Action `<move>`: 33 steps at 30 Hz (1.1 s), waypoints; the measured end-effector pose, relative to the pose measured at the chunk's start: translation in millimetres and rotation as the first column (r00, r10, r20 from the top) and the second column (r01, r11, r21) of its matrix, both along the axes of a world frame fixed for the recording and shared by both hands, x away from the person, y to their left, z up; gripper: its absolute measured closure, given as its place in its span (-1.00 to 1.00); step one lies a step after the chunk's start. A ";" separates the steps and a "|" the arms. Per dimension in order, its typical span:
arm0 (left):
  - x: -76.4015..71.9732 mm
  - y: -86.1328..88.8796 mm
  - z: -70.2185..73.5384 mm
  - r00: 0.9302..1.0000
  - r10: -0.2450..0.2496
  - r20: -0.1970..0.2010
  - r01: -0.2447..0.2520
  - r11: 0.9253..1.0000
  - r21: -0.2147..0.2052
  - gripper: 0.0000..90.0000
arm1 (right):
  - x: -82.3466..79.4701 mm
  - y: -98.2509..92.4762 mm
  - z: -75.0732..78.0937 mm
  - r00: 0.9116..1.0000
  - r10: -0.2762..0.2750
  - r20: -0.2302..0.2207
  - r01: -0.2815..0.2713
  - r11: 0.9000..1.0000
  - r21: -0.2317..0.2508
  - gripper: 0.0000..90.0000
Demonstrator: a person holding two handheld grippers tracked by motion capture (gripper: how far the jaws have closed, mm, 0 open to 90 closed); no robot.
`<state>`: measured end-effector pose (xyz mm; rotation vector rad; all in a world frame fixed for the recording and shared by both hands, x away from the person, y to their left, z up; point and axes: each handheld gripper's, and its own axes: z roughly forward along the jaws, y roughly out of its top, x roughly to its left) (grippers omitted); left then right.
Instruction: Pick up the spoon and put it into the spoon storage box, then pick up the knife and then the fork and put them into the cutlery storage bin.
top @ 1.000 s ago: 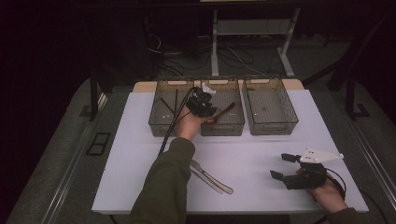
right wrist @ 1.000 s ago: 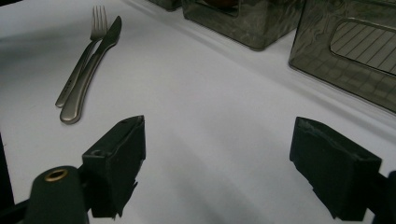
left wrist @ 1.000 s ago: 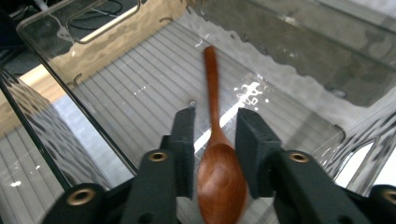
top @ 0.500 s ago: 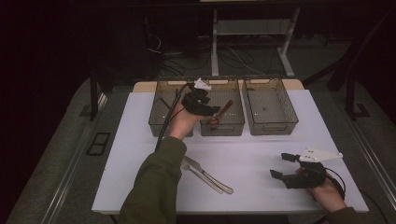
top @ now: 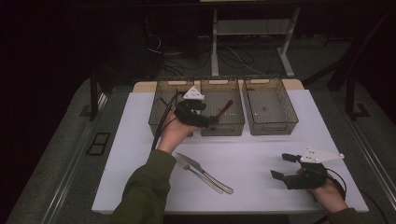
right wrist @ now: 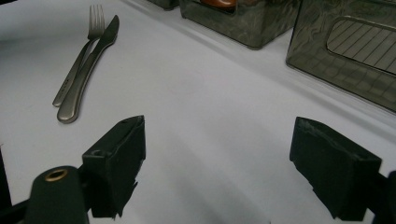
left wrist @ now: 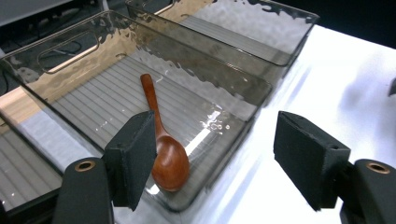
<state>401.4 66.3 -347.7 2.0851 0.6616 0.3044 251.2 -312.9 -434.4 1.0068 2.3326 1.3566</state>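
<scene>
Now lying loose in the middle bin (left wrist: 261, 88), a glossy brown wooden spoon (left wrist: 164, 140), just beyond the left gripper (left wrist: 215, 163), jaws just opening, empty; right gripper (right wrist: 219, 172) resting agape.

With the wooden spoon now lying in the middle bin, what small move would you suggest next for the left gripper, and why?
Probably draw the left gripper back toward the fork and knife: its jaws have just been opening, nothing between them, and the spoon rests in the middle bin.
</scene>
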 end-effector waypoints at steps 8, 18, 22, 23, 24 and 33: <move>-28.2 21.7 -7.1 1.000 0.000 0.002 0.000 1.000 -0.012 -0.37 | -0.2 0.8 -0.1 1.000 -0.001 -0.001 0.001 1.000 -0.005 -0.61; -50.0 44.1 -27.4 1.000 0.004 -0.022 -0.005 1.000 -0.023 -0.37 | -0.1 1.3 -0.5 1.000 0.000 -0.003 0.000 1.000 -0.006 -0.61; -57.2 50.0 -31.8 1.000 -0.001 -0.024 0.001 1.000 -0.027 -0.35 | -0.3 0.8 -0.2 1.000 -0.003 -0.005 0.003 1.000 -0.005 -0.61; -59.0 51.5 -33.3 1.000 -0.006 -0.026 0.005 1.000 -0.026 -0.34 | -0.2 0.8 -0.3 1.000 -0.002 -0.005 0.002 1.000 -0.005 -0.61; -60.8 52.9 -35.0 0.999 -0.008 -0.033 0.007 1.000 -0.029 -0.34 | -0.2 0.9 -0.3 1.000 -0.001 -0.004 0.001 1.000 -0.006 -0.61; -80.9 66.8 -48.6 0.998 -0.041 -0.040 0.041 0.999 0.010 0.26 | 0.1 1.4 -0.4 1.000 0.004 0.000 -0.004 1.000 -0.008 -0.61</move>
